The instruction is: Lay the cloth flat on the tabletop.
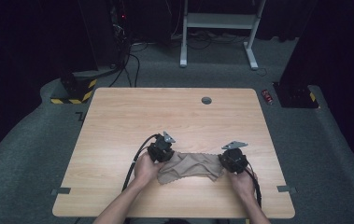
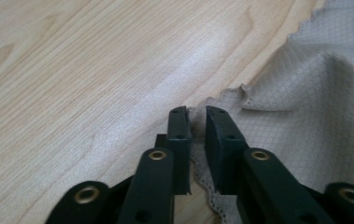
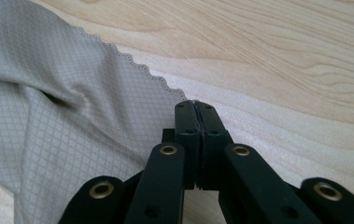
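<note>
Cloth (image 1: pixel 191 167): beige, rumpled, lying on the wooden table (image 1: pixel 118 121) near the person's edge, stretched between both tools.
Left gripper (image 2: pixel 197 112): jaws nearly together, a narrow gap with the scalloped hem in it (I can't tell whether the pads press on it).
Right gripper (image 3: pixel 196 105): jaws pressed together at the cloth's corner; whether fabric is caught, I can't tell.
Doing it well: I'd seat both corners deep before lifting, then pull apart evenly so the cloth spreads flat.
</note>
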